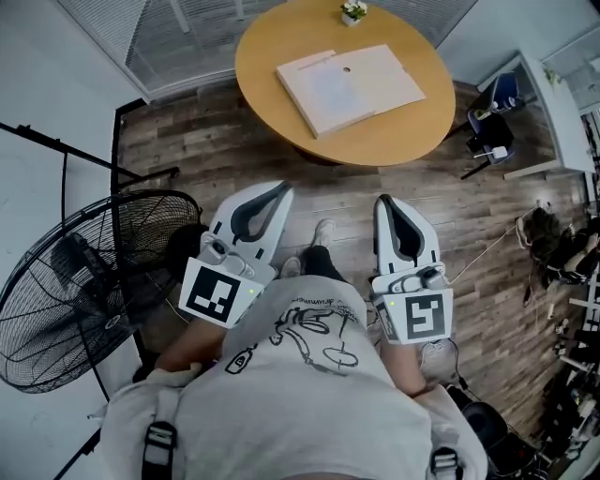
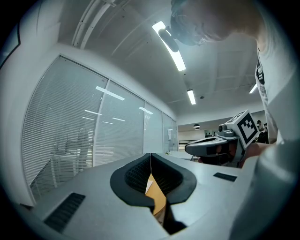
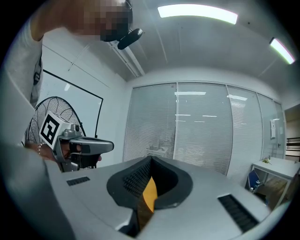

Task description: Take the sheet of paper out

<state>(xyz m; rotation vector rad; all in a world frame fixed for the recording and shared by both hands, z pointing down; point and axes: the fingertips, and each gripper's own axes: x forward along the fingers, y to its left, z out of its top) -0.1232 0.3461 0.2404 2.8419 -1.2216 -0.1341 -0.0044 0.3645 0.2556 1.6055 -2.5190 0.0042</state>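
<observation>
My white T-shirt (image 1: 309, 384) fills the near edge of the head view, and I hold both tongs out level just in front of it, side by side and apart. My left tongs (image 1: 279, 190) are clenched: in the left gripper view the two dark pads (image 2: 136, 176) meet in a thin line at the tips, with nothing pinched between them. My right tongs (image 1: 386, 201) are clenched the same way. In the right gripper view the jaws come together at the tips and hold nothing. The orange seen through the hollow behind each pair of tips is the table top far ahead.

Below the tongs is the wood-plank floor (image 1: 187, 141), with one of my shoes (image 1: 324, 231) showing between them. A black standing fan (image 1: 84, 281) is near on the left, beside the left tongs.

Farther on, well apart from both tongs, stands a round wooden table (image 1: 272, 42). A flat pale folder (image 1: 370, 75) lies on it, turned at a slant, roughly straight ahead between the two tongs. A paler rectangle (image 1: 328, 94) shows on its near-left part; I cannot tell whether that is the sheet of paper itself. Neither pair of tongs touches the folder or the table. At the table's far edge sits a small potted plant (image 1: 353, 11).
</observation>
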